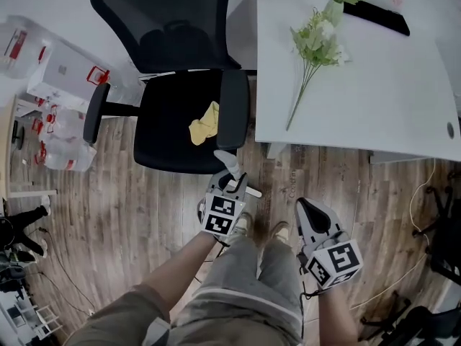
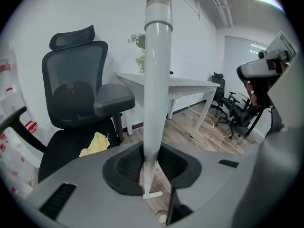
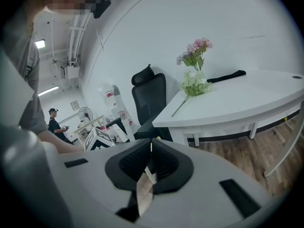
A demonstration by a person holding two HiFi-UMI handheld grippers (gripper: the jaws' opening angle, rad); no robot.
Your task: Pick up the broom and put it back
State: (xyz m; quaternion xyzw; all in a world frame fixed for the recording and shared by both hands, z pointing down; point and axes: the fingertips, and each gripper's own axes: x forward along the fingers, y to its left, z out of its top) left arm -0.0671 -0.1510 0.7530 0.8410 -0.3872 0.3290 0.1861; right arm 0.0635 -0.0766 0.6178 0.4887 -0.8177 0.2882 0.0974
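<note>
White broom handle (image 2: 156,80) in the left gripper (image 2: 153,161)
Its fingers (image 2: 126,167) clamp the handle; the right gripper's (image 3: 150,159) fingers press together, empty.

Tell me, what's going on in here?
A person stands by a chair and table with a gripper in each hand. The left gripper is clamped on the broom, gripping its white handle roughly upright. The right gripper is shut and empty. A yellow cloth lies on the chair; flowers lie on the table.
</note>
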